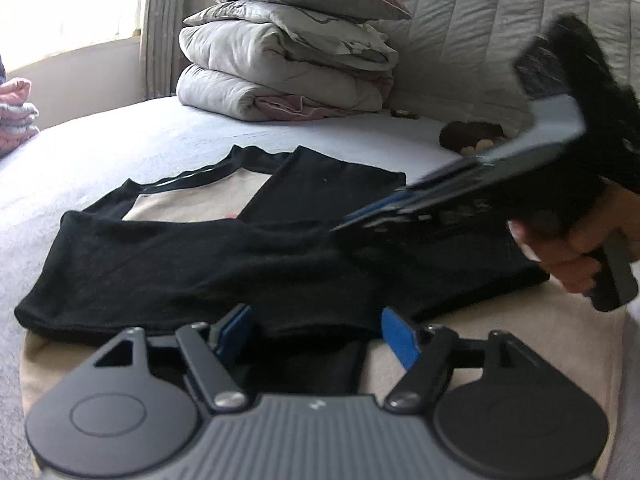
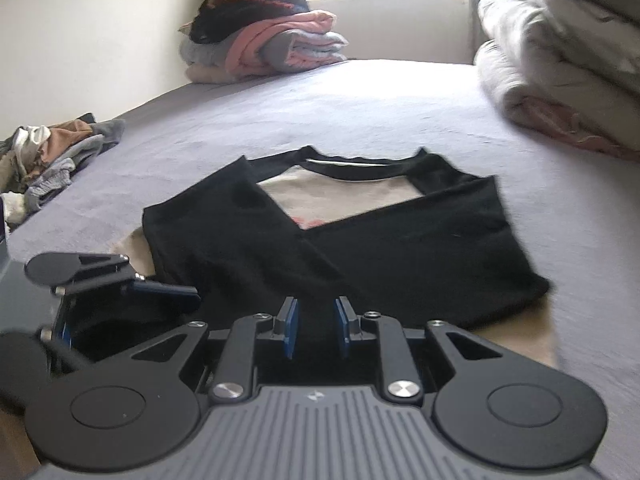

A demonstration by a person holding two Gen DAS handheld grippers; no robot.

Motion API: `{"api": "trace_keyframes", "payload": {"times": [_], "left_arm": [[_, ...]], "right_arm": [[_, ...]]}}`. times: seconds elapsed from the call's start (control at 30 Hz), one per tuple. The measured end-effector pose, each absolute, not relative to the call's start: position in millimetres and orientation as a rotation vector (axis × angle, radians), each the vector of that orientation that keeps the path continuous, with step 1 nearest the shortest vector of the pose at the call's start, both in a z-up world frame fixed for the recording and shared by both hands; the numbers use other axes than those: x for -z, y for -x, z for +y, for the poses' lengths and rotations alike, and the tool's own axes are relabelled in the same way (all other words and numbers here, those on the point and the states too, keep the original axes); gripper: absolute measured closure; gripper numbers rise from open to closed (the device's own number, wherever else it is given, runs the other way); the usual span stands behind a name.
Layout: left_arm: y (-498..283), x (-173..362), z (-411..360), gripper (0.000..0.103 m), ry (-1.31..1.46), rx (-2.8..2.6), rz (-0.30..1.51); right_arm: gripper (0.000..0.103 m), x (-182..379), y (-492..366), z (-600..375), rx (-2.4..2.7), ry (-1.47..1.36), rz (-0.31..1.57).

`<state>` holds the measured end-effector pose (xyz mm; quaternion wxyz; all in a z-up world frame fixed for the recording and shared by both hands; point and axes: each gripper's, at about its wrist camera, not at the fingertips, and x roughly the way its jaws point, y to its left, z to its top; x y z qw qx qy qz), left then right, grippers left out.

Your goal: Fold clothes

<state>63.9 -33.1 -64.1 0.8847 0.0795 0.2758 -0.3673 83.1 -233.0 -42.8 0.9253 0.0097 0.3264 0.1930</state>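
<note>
On the grey bed (image 2: pixel 360 100), the shirt (image 2: pixel 420 240) has 2 black sleeves crossed inward; body folds remain. Left gripper (image 1: pixel 316 332) gapes, right gripper (image 2: pixel 316 330) narrowly parted, both holding nothing.

Bare bed (image 2: pixel 360 96) lies open beyond the shirt (image 2: pixel 400 240); folded bedding (image 2: pixel 560 80) blocks the right.

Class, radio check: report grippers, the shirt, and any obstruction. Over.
Left gripper open, over the shirt's near edge. Right gripper open, narrow gap, nothing pinched. Shirt flat on bed, both sleeves folded in. Nothing in the way.
</note>
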Motion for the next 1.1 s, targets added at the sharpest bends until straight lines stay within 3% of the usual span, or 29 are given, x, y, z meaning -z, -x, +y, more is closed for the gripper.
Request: {"api": "trace_keyframes", "payload": {"times": [0.37,1.1], "left_arm": [[-68.4,64.7,-28.3,0.028,-0.127,0.782,0.589],[-70.4,65.7,-25.2,0.025,-0.098,0.803,0.597]], "right_arm": [[0.085,57.5,-112.1,-232.3,-0.343,-0.026,0.637],[0.079,47.9,-60.5,-246.8,-0.295,0.033,0.641]]}}
